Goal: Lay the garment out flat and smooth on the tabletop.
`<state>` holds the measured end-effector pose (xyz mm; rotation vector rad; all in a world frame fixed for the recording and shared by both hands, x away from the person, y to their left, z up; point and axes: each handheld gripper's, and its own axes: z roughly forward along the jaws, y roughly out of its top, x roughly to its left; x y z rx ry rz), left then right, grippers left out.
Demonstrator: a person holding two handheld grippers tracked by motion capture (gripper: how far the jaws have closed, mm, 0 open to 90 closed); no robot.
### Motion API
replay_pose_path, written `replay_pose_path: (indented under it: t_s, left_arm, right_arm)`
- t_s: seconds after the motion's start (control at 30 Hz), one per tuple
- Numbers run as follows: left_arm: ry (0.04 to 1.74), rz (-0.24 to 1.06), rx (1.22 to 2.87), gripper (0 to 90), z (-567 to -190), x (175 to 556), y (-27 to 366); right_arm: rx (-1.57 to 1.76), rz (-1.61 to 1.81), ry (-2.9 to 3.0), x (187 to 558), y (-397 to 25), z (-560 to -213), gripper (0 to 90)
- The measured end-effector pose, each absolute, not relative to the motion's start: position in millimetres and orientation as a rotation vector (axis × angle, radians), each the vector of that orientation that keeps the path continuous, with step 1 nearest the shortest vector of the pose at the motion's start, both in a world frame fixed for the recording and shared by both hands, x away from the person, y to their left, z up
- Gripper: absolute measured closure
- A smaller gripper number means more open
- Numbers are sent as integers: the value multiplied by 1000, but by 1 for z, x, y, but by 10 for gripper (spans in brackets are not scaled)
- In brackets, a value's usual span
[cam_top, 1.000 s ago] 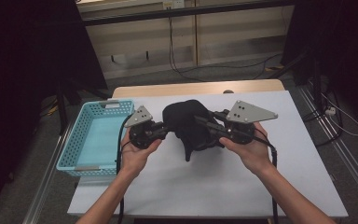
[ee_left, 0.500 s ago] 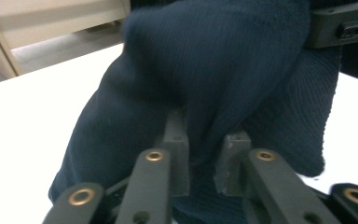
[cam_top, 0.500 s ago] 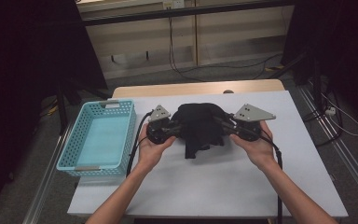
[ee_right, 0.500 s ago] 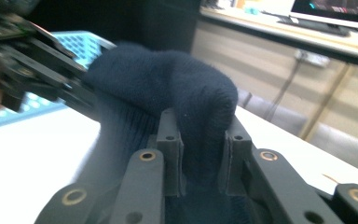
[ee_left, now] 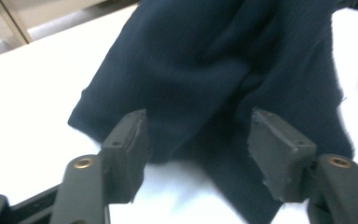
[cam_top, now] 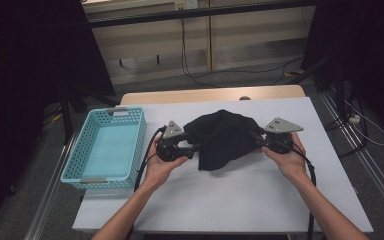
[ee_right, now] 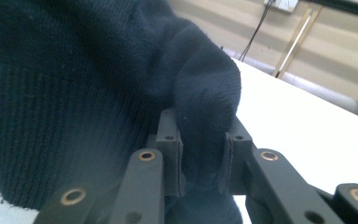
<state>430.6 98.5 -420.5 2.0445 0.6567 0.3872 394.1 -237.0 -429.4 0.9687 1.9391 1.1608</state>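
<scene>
Centrally on the white counter (cam_top: 220, 200) lies a dark cloth (cam_top: 223, 137). At its right edge, the right hand-held gripper (ee_right: 201, 161) pinches a fold. The left hand-held gripper (ee_left: 198, 154) gapes wide at its left edge, beside a blue basket (cam_top: 75, 165).

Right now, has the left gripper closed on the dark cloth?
No: in the left gripper view the left gripper stands with its jaws wide apart, and the dark cloth lies between and beyond them, unpinched.

Left tongs (ee_left: 198, 154) now off cloth (cam_top: 225, 137)
</scene>
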Motion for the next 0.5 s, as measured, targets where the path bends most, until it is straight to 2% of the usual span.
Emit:
replay_pose_path:
  t_s: [0.13, 0.33, 0.5]
  left_arm:
    - [682, 393, 2041, 264, -424, 435, 101]
    - [668, 395, 2049, 181, -422, 431, 101]
    - [634, 399, 2072, 118, -420, 426, 103]
  right_arm:
    - [976, 1169, 1964, 392, -237, -431, 710]
    - [999, 1235, 1993, 381, -236, -423, 478]
    - [941, 1261, 2006, 357, -229, -411, 372]
